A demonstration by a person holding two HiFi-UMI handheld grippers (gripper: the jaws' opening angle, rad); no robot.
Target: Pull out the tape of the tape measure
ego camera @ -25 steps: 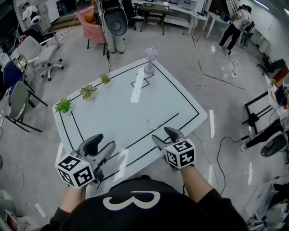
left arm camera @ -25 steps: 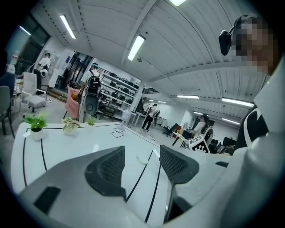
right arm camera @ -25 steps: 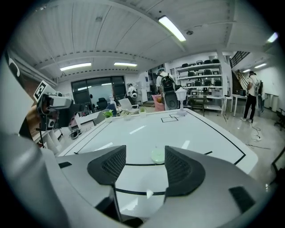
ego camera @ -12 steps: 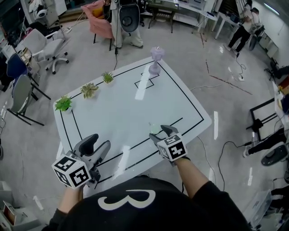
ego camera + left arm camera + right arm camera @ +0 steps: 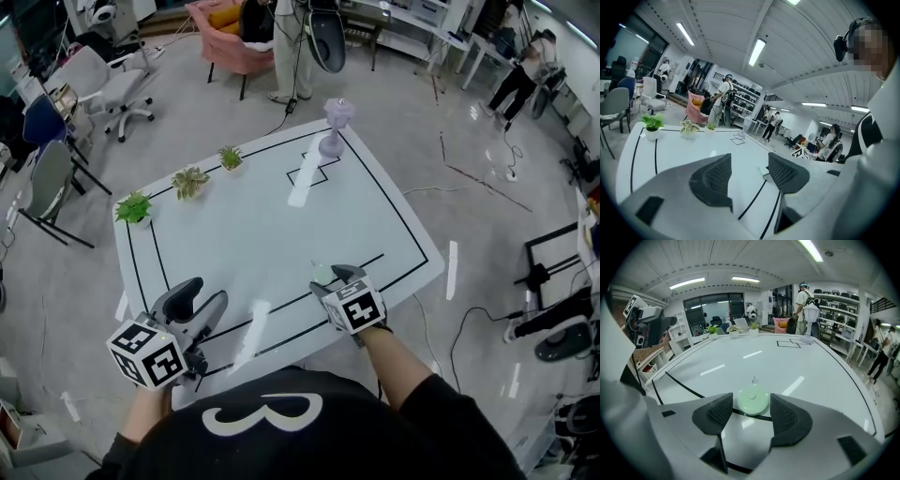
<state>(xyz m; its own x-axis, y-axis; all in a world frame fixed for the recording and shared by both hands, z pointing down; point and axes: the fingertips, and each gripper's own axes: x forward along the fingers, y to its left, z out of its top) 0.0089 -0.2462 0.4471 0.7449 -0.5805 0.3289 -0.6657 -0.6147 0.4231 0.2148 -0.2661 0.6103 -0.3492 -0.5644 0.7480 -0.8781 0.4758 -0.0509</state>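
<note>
A small round pale-green tape measure (image 5: 752,399) with a little metal tab at its far side lies flat on the white table (image 5: 253,234), near the front black line. In the head view the tape measure (image 5: 322,274) sits just ahead of my right gripper (image 5: 328,281). That gripper (image 5: 751,416) is open, its jaws standing on either side of the disc's near edge without touching it. My left gripper (image 5: 199,302) hovers over the table's front left part, open and empty (image 5: 749,174).
Three small potted plants (image 5: 133,208) (image 5: 190,180) (image 5: 230,157) line the table's far left edge. A lilac fan-like stand (image 5: 335,127) is at the far corner. Chairs (image 5: 103,89) and people stand on the floor around the table.
My right gripper has moved forward to the tape measure, its jaws now flanking it. The left gripper has stayed about where it was. The head view has shifted slightly.
</note>
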